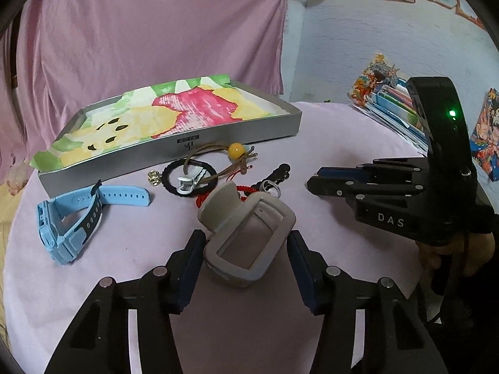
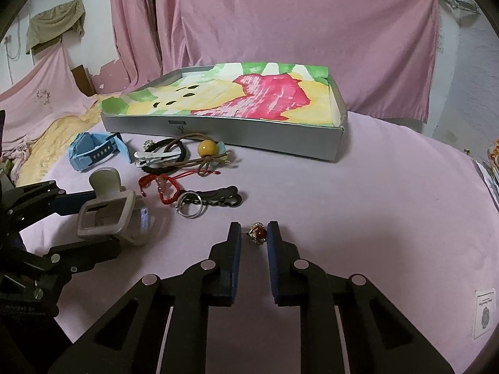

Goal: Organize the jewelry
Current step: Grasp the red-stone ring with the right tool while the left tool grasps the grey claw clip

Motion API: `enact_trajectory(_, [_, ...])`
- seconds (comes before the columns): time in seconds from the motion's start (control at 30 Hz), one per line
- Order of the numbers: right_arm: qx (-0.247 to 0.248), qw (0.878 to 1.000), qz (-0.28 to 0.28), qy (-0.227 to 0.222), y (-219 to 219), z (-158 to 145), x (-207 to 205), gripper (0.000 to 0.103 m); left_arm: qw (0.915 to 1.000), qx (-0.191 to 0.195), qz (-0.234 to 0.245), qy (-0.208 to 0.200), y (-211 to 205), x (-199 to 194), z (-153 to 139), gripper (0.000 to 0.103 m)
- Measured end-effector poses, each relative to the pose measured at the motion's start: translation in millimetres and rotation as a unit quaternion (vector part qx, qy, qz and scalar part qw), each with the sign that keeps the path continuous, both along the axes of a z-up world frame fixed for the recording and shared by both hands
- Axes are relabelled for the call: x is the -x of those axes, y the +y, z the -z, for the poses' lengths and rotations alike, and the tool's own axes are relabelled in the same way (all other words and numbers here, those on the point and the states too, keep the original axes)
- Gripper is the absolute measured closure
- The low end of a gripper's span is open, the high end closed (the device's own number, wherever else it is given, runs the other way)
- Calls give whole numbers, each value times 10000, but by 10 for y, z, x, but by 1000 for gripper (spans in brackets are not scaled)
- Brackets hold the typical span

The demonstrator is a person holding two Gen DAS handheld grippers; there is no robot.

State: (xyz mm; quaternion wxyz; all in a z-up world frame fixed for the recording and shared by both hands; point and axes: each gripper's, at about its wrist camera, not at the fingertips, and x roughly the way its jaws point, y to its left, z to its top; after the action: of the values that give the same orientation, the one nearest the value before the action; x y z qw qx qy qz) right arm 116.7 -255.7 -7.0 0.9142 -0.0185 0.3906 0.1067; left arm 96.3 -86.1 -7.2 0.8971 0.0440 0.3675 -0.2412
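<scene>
while ring (image 2: 258, 232) lies between right hand-held gripper (image 2: 254, 233) fingers

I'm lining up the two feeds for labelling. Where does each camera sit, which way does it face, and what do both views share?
Left wrist: sits behind the left claw, facing the tray; the grey hair clip lies between its fingers; the right claw and a hand show at right.
Right wrist: sits behind the right claw, facing the tray; a red-stone ring lies between its fingers; the left claw shows at left.
Shared: tray, blue watch, clip, hair ties.
</scene>
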Motion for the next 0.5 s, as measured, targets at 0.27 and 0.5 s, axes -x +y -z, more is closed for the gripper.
enact_trajectory(0.27, [36,9999,-137,-22,46,-5,91,93,9996,204,-6,177,-30,67,12,59])
enact_trajectory(0.5, [-329,9994,-110,-52,1,-1,182,93,9978,515,-391,169,10,120,1,61])
